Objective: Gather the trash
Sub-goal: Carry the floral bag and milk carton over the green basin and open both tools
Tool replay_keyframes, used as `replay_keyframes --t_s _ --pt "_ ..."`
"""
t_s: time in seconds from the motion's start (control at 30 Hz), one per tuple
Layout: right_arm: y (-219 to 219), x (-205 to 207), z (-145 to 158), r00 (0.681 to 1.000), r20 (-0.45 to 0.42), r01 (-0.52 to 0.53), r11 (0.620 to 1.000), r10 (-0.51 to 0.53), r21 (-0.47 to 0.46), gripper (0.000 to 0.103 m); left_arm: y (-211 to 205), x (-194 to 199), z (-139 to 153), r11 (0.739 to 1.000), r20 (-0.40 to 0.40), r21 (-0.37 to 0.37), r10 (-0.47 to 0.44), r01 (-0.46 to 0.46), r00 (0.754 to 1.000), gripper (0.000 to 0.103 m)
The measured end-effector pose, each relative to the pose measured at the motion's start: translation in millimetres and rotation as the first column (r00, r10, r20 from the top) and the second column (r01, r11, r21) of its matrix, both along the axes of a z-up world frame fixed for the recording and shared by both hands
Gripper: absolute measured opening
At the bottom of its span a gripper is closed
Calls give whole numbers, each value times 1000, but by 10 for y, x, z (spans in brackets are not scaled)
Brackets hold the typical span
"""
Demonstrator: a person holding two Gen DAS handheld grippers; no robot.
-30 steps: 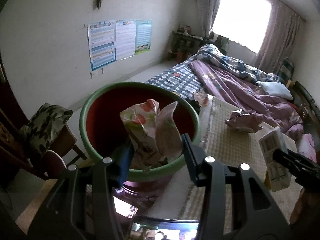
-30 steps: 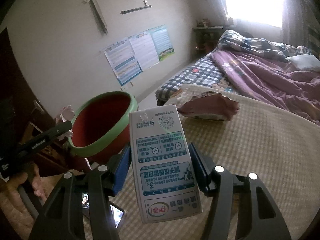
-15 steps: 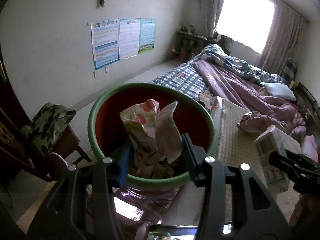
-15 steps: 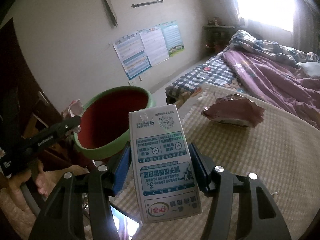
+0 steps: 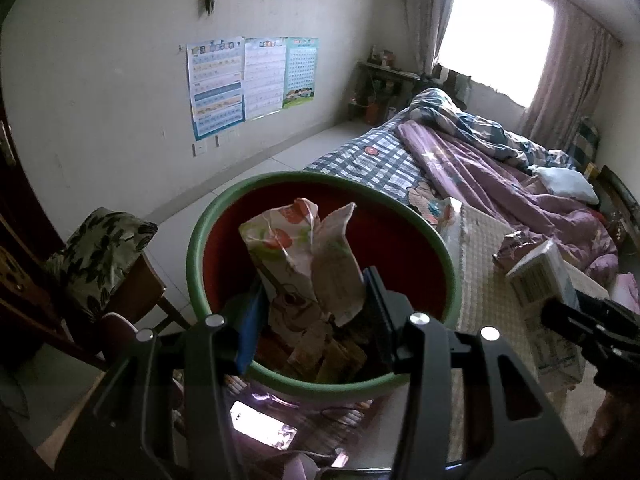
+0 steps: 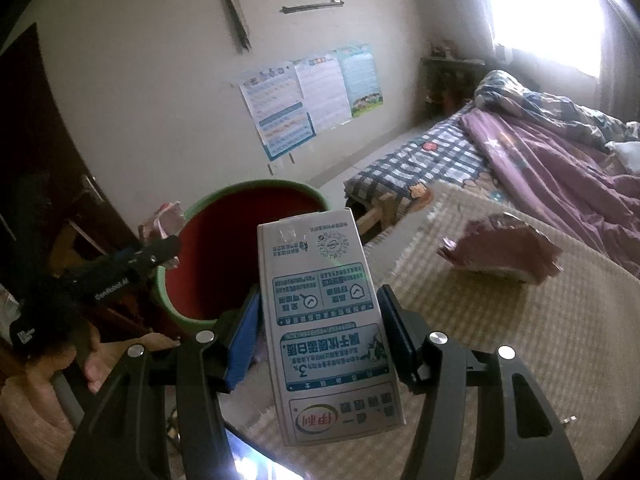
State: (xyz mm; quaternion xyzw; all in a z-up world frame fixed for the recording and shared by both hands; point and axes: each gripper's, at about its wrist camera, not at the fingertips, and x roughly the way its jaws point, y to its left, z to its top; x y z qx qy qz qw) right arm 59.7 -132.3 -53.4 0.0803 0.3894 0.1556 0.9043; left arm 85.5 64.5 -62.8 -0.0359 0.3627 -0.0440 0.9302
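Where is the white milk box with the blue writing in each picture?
Left wrist view: the white cardboard milk carton with blue print is at the far right edge, held by the right hand-held gripper.
Right wrist view: it fills the lower middle, clamped between the gripper's fingers.
Shared landmark: the round green-rimmed, red-lined trash bin, with the wall posters behind it.

bin mouth [image 5: 320,184] open above, chair [image 5: 104,248] beside it
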Motion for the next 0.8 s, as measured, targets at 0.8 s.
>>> replay_keyframes --t_s 0.8 --pt "637 637 -16 991 33 -130 991 129 13 57 128 346 -213 1000 -70 -15 26 -27 997 52"
